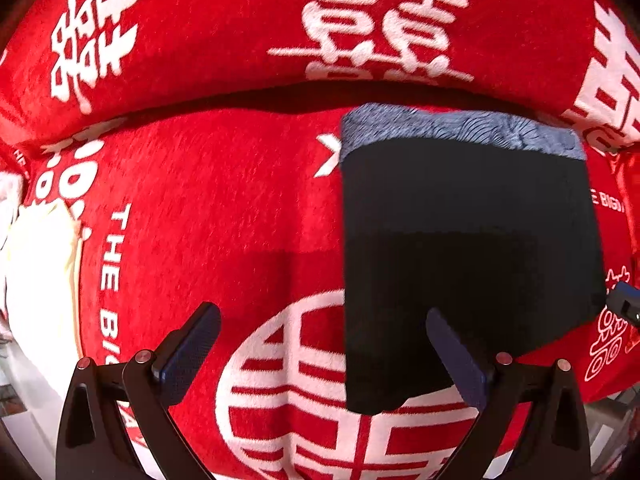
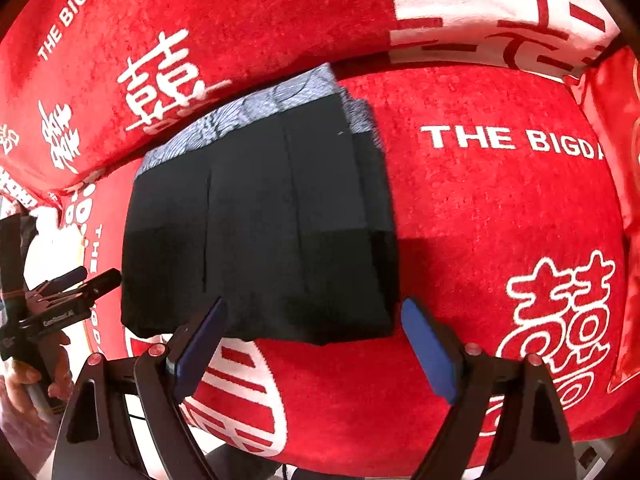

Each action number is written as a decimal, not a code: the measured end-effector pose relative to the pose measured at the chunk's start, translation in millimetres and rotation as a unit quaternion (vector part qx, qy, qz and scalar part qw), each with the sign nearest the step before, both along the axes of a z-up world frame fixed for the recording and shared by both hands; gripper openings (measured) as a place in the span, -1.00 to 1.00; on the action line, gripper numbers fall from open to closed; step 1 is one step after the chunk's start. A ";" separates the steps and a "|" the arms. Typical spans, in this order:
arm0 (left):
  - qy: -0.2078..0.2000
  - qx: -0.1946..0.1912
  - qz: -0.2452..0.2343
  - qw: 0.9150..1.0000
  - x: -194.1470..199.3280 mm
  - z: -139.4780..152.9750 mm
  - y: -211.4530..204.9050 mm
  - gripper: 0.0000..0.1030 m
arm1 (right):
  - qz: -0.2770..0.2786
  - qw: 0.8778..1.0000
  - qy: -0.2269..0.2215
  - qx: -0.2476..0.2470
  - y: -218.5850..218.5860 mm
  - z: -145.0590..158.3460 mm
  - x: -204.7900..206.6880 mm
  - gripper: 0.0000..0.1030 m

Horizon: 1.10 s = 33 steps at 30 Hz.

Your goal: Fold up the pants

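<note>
Left wrist view shows the black pants [image 1: 460, 248] lying folded into a compact rectangle on a red cover [image 1: 208, 208], their grey patterned waistband [image 1: 460, 128] turned toward the back cushion [image 1: 208, 32]. Both the left gripper [image 1: 320, 360] and right gripper [image 2: 312, 344] hang above the near edge, jaws spread wide and empty. Judging by the neat stack, the folding looks nearly finished.
</note>
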State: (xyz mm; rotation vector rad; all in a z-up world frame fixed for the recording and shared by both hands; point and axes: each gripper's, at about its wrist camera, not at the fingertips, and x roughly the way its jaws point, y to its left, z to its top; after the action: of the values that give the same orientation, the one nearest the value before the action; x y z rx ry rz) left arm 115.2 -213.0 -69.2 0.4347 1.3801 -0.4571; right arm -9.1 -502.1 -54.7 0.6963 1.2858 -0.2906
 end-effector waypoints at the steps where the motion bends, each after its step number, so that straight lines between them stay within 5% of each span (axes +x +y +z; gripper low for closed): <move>1: 0.001 -0.007 -0.002 1.000 1.4 0.2 -1.4 1.00 | -0.004 1.000 -0.005 0.004 -5.8 -1.2 -1.1 0.76; 16: 0.017 -0.045 -0.002 0.999 19.5 -14.8 -19.2 1.00 | 0.018 0.997 -0.030 0.070 -51.9 -36.7 13.1 0.76; 25: 0.043 -0.080 -0.041 0.995 33.5 -22.1 -21.1 1.00 | 0.045 0.989 -0.053 0.132 -66.1 -59.2 14.5 0.76; 33: 0.074 -0.118 -0.071 0.988 46.1 -47.9 -28.9 1.00 | 0.048 0.964 -0.092 0.243 -78.5 -91.1 19.9 0.76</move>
State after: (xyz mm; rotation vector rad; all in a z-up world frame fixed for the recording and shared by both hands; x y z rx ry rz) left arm 161.3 -241.9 -117.1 0.3110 1.4228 -0.7736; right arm 10.8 -580.6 -145.8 1.0463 1.2154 0.1770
